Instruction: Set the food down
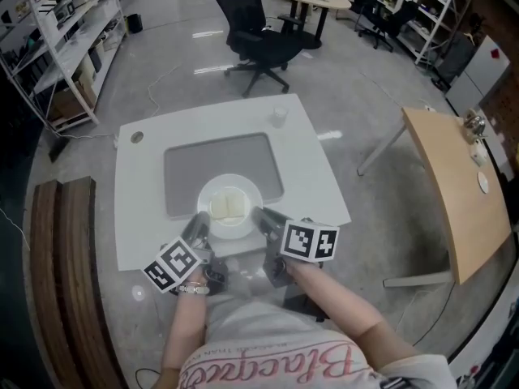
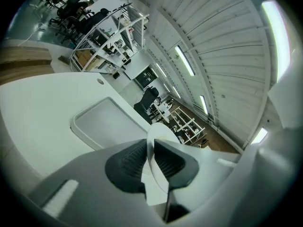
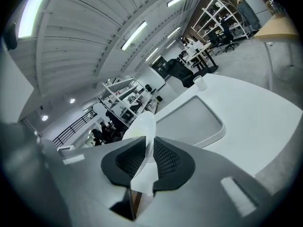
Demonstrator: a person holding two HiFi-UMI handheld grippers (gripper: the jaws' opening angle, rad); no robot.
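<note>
White tabletop (image 1: 146, 177) is carrying: one grey tray (image 1: 219, 160), one plate (image 1: 252, 197), one helping of food (image 1: 229, 207), one cup (image 1: 280, 117) at 1 o'clock. Two claws are showing: left claw (image 1: 197, 227), right claw (image 1: 263, 219). One black office chair (image 1: 259, 43) is standing at 12 o'clock.

The plate (image 1: 208, 198) is coloured white, the food (image 1: 229, 207) pale yellow, the tray (image 1: 195, 167) grey, the table (image 1: 308, 160) white, the chair (image 1: 263, 43) black.
</note>
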